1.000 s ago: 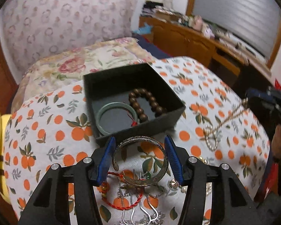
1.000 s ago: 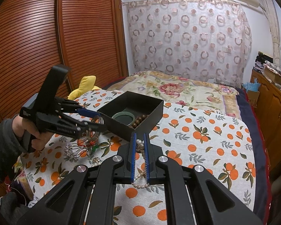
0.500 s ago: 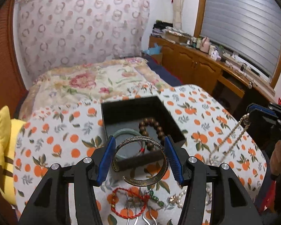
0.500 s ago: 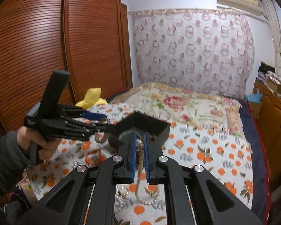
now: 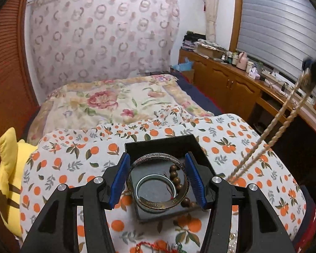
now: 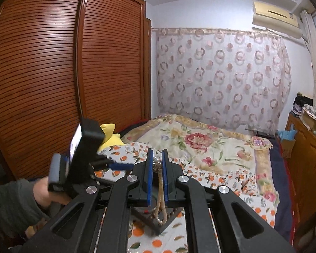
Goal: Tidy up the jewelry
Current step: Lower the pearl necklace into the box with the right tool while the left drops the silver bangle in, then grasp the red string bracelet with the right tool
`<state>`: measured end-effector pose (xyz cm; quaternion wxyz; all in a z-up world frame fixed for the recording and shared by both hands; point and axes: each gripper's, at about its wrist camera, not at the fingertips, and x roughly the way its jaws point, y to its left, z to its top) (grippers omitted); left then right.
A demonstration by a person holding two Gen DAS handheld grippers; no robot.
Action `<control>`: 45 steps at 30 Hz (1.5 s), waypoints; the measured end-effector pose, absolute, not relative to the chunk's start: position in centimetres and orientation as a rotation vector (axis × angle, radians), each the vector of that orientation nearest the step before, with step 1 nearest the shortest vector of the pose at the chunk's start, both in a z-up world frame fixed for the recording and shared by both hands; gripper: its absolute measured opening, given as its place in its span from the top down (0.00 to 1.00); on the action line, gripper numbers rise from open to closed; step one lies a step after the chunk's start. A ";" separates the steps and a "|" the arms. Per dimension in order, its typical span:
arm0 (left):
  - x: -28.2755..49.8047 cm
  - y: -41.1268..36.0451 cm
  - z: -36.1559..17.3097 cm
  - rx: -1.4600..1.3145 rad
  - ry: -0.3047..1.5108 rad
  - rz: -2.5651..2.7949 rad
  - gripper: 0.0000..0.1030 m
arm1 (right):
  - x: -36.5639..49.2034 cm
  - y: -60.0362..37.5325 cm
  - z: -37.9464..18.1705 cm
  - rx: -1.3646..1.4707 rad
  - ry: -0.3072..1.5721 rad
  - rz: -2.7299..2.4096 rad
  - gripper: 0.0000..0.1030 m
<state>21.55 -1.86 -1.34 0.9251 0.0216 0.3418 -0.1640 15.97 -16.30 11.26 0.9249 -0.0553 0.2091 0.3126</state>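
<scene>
My left gripper (image 5: 158, 179) is shut on a dark engraved metal bangle (image 5: 158, 205) and holds it in the air above the black jewelry box (image 5: 158, 144). The box holds a green jade bangle (image 5: 155, 178) and a brown wooden bead bracelet (image 5: 174, 176). My right gripper (image 6: 157, 177) is shut on a pearl necklace (image 6: 160, 200), which hangs down in two strands. In the left wrist view the necklace (image 5: 269, 137) hangs at the right from the blurred right gripper (image 5: 313, 71). The box also shows below the right gripper (image 6: 168, 221).
The box rests on an orange-patterned cloth (image 5: 73, 160) over a bed. Red cord and other jewelry (image 5: 149, 245) lie at the cloth's near edge. A yellow plush toy (image 5: 8, 168) lies at the left. A wooden cabinet (image 5: 231, 84) lines the right, a wardrobe (image 6: 52, 73) the left.
Both grippers have risen. The left one carried the metal bangle from the cloth to over the box. The right one lifted the pearl necklace off the cloth, high above it.
</scene>
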 end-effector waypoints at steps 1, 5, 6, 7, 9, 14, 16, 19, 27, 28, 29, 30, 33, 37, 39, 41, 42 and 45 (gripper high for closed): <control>21.9 -1.8 -1.6 0.043 0.706 -0.335 0.50 | 16.3 -16.0 11.4 -0.117 0.427 0.640 0.91; 23.0 -1.9 -3.5 0.039 0.746 -0.339 0.49 | 18.2 -15.2 11.1 -0.127 0.444 0.642 0.91; 23.0 -2.0 -3.9 0.040 0.749 -0.338 0.49 | 18.5 -15.0 10.9 -0.126 0.450 0.644 0.91; 23.1 -1.9 -4.1 0.040 0.748 -0.333 0.48 | 18.9 -14.9 10.5 -0.125 0.459 0.646 0.91; 23.1 -1.8 -4.3 0.030 0.750 -0.336 0.44 | 19.5 -14.6 9.7 -0.127 0.476 0.646 0.91; 21.9 -1.2 -4.0 0.037 0.726 -0.326 0.42 | 20.2 -14.0 7.3 -0.133 0.523 0.640 0.91; 21.1 -0.7 -3.7 0.044 0.714 -0.317 0.41 | 20.4 -13.7 6.2 -0.135 0.546 0.637 0.91; 19.7 -0.1 -3.3 0.055 0.700 -0.307 0.41 | 20.7 -13.5 4.5 -0.139 0.586 0.632 0.91; 15.2 2.3 -3.7 0.039 0.701 -0.277 0.33 | 21.2 -13.0 0.4 -0.124 0.695 0.598 0.83; 14.5 2.7 -4.0 0.036 0.707 -0.271 0.33 | 21.1 -13.1 0.3 -0.120 0.694 0.597 0.82; 13.8 3.0 -4.3 0.033 0.714 -0.266 0.33 | 20.9 -13.3 0.2 -0.118 0.696 0.595 0.82; 13.4 3.2 -4.4 0.031 0.717 -0.263 0.33 | 20.7 -13.4 0.1 -0.116 0.694 0.596 0.82; 11.6 4.3 -5.5 0.015 0.738 -0.246 0.32 | 19.8 -13.7 0.1 -0.102 0.690 0.608 0.82; 9.7 5.5 -6.9 -0.005 0.748 -0.228 0.26 | 17.9 -13.0 -0.7 -0.115 0.696 0.657 0.82; 9.0 6.0 -7.5 -0.001 0.754 -0.207 0.25 | 17.0 -12.0 -1.4 -0.132 0.713 0.693 0.82; 8.5 6.3 -7.9 0.006 0.760 -0.189 0.20 | 16.4 -10.8 -2.2 -0.151 0.732 0.719 0.82; 8.3 6.6 -8.1 0.007 0.761 -0.178 0.19 | 16.1 -10.4 -2.6 -0.157 0.742 0.730 0.82; 7.8 7.2 -8.5 0.004 0.766 -0.164 0.19 | 15.9 -8.8 -3.8 -0.171 0.779 0.760 0.82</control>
